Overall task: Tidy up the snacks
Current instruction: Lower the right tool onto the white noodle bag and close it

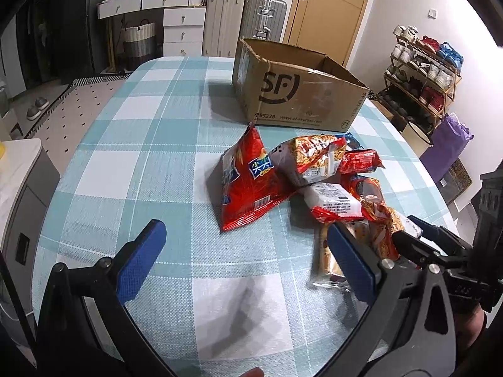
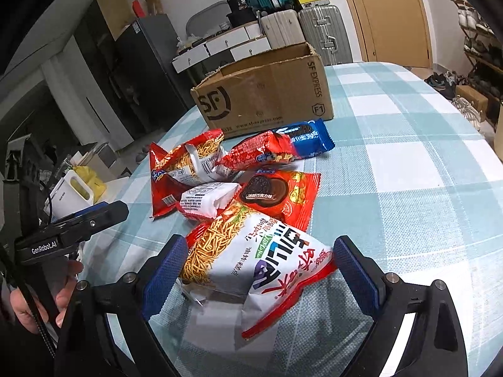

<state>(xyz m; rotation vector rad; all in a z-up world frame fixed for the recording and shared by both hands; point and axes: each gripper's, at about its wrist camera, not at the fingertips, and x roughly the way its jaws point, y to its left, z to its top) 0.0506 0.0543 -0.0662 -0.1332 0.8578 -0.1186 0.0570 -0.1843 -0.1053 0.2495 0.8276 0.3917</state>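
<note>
Now, noodle bag (image 2: pixel 251 260) btwn spread right claw (image 2: pixel 261 270), left claw (image 1: pixel 248 260) apart over tablecloth (image 1: pixel 157 163).

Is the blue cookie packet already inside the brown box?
No, the blue cookie packet lies on the checked tablecloth in front of the cardboard box, beside the other snacks.

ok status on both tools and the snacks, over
Left tool open, empty. Right tool open, straddling the noodle snack bag, not clamped. Cardboard box open behind the pile, path clear.
</note>
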